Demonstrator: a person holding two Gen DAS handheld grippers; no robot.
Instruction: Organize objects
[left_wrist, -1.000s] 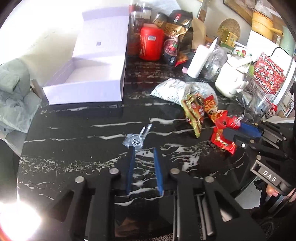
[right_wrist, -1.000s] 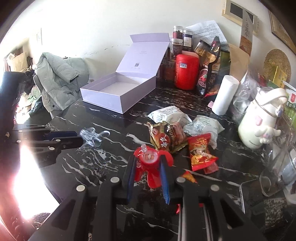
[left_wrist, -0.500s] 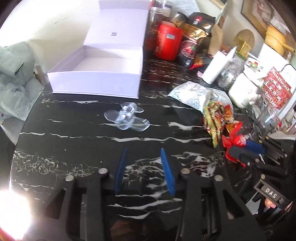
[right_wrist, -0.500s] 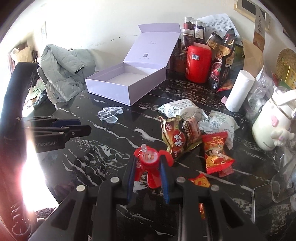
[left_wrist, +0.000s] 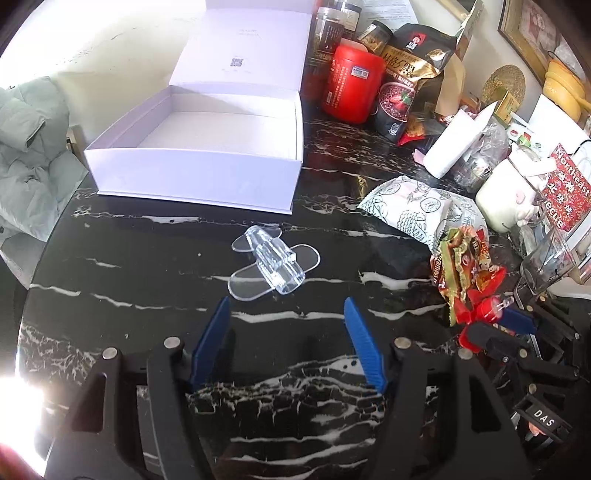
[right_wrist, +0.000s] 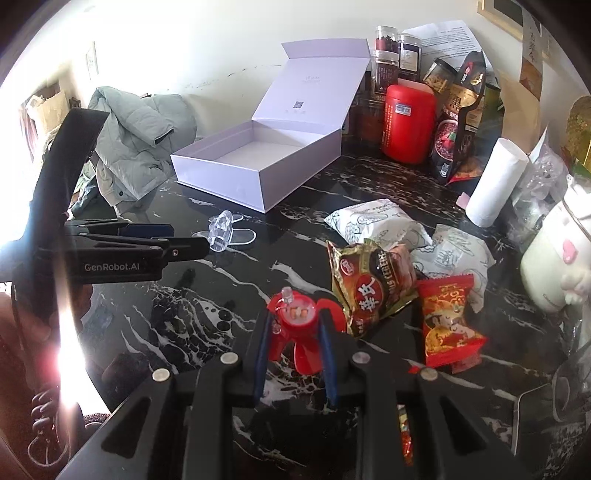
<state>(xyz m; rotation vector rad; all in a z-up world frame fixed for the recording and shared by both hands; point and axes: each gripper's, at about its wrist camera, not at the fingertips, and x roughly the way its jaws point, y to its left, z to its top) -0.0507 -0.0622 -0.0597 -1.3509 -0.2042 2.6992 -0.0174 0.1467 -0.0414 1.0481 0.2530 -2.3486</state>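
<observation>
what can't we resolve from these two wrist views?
- Open lilac box: the near wall hides part of its floor in both views.
- Red toy in the right claw: lower part hidden behind the fingers, right view.
- Clear plastic piece: transparent, exact shape unclear.
- Lower left corner: glare washes out both views.

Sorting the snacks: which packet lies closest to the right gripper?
The brown-and-gold packet, just right of the right gripper; the red packet and both white ones lie farther.
</observation>
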